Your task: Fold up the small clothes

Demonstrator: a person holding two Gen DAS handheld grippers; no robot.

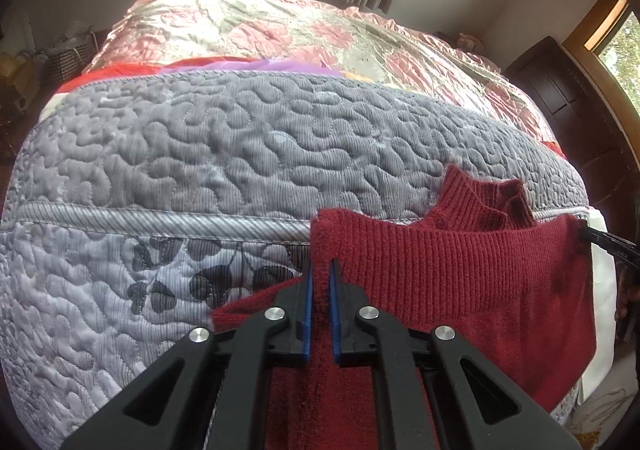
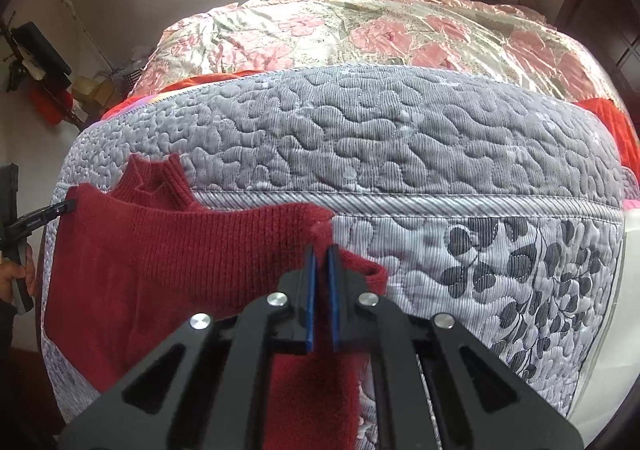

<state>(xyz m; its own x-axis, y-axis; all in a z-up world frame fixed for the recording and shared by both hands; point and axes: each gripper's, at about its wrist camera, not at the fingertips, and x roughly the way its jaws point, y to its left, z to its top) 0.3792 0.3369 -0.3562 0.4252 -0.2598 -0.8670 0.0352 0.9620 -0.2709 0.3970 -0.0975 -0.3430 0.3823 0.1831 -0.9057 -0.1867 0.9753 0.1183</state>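
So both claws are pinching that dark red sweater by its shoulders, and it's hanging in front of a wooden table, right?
Not quite: no wooden table. Both wrist views show the dark red sweater hanging in front of a bed covered with a grey quilted bedspread. The rest holds: the left claw and the right claw are each shut on a shoulder of the sweater.

The left gripper [image 1: 320,270] pinches one shoulder of the red sweater [image 1: 460,274], the right gripper [image 1: 600,238] tugs the other shoulder, and the sweater hangs in front of the grey bed [image 1: 200,154]
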